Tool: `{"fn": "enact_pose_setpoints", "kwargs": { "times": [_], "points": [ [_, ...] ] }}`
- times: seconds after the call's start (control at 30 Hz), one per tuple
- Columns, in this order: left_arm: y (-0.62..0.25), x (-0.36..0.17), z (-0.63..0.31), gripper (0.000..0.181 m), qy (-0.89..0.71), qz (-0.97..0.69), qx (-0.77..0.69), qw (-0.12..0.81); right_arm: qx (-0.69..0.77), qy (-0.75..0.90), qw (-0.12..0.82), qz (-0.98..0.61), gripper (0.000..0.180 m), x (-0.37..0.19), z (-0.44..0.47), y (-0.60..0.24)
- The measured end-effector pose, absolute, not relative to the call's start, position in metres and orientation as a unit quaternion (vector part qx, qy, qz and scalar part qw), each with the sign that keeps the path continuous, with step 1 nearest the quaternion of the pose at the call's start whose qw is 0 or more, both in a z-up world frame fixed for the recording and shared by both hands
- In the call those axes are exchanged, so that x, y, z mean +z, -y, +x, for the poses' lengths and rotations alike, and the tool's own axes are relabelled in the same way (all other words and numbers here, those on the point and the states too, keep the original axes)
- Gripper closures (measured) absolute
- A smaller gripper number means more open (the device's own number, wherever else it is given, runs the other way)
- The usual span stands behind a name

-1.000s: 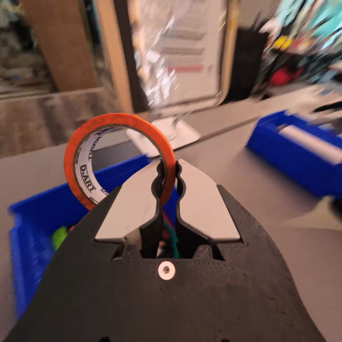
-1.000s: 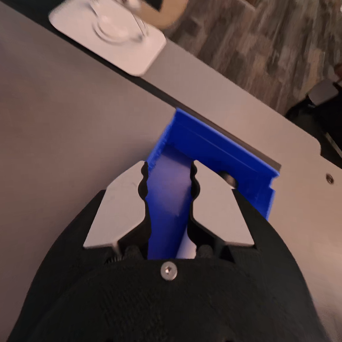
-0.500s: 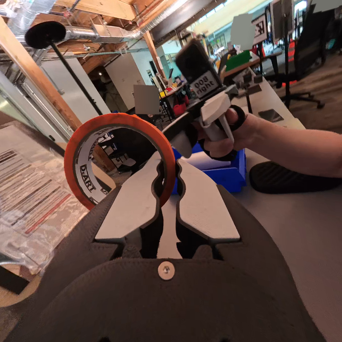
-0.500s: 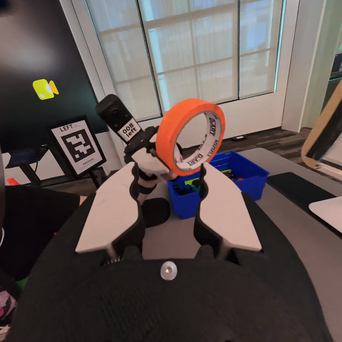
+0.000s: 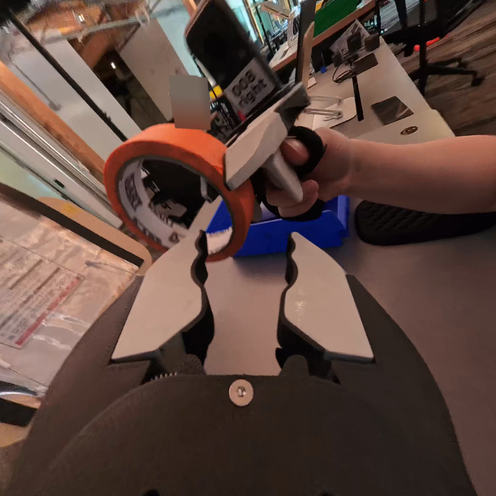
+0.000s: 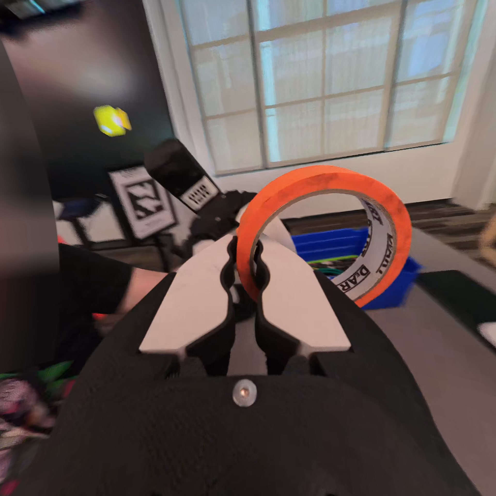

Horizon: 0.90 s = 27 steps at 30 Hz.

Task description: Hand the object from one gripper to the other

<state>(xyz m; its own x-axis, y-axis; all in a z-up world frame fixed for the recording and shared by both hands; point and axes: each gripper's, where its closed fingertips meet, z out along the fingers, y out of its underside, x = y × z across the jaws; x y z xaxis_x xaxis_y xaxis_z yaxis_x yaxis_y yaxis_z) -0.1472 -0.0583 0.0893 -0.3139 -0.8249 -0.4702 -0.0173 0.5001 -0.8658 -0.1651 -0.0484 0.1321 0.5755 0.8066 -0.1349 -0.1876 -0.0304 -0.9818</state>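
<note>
1. The orange tape roll [image 6: 326,233] is being held in the air above the grey table [image 5: 402,295], standing on edge with its open centre showing the white printed inner liner.
2. The right tool [image 6: 245,255] is pinching the roll's band at its left side, one finger outside the ring and one inside, the jaws nearly closed on the band.
3. In the left wrist view the same right tool [image 5: 233,185] is reaching in from the right, its grey finger [image 5: 252,158] lying across the outer face of the tape roll [image 5: 171,188], and a person's hand [image 5: 316,174] is squeezing its handle.
4. The left tool [image 5: 245,241] is standing with its jaws spread wide; the roll's lower edge is sitting just at the tip of its left finger [image 5: 171,295], while the right finger [image 5: 319,303] is well apart from the tape.
5. Whether that left fingertip is actually touching the roll is unclear.
6. A blue bin [image 5: 281,233] is resting on the table behind the roll in the left wrist view.
7. Another blue bin [image 6: 391,284] holding mixed coloured items is sitting behind the roll in the right wrist view.
8. A clear plastic sleeve with papers [image 5: 40,295] is lying at the left.
9. A black wrist pad [image 5: 418,228] is lying under the person's forearm.
</note>
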Motion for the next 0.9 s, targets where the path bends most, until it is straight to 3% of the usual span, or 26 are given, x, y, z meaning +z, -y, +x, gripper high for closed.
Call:
{"fn": "enact_pose_setpoints", "kwargs": {
  "times": [0.03,0.2,0.33,0.5,0.67,0.73,0.9],
  "points": [
    [0.053,0.091,-0.147,0.121,-0.697,-0.316,-0.412,0.495,0.322,0.257,0.665,-0.623,0.168,0.129,-0.157,0.043],
    [0.021,0.106,-0.144,0.132,-0.599,-0.431,-0.512,0.439,-0.086,0.292,0.687,-0.660,0.168,0.114,-0.108,0.021],
    [0.018,0.118,-0.145,0.125,-0.529,-0.463,-0.608,0.368,-0.249,0.335,0.640,-0.645,0.168,0.106,-0.112,0.015],
    [0.018,0.122,-0.142,0.108,-0.505,-0.488,-0.590,0.398,-0.409,0.366,0.546,-0.633,0.168,0.088,-0.115,0.003],
    [0.014,0.111,-0.135,0.117,-0.503,-0.510,-0.564,0.411,-0.448,0.386,0.509,-0.625,0.168,0.074,-0.133,-0.003],
    [0.015,0.111,-0.136,0.153,-0.505,-0.498,-0.579,0.402,-0.455,0.384,0.498,-0.630,0.168,0.072,-0.134,-0.004],
    [0.008,0.112,-0.135,0.154,-0.496,-0.495,-0.599,0.387,-0.435,0.408,0.515,-0.616,0.162,0.072,-0.146,-0.002]
  ]
}}
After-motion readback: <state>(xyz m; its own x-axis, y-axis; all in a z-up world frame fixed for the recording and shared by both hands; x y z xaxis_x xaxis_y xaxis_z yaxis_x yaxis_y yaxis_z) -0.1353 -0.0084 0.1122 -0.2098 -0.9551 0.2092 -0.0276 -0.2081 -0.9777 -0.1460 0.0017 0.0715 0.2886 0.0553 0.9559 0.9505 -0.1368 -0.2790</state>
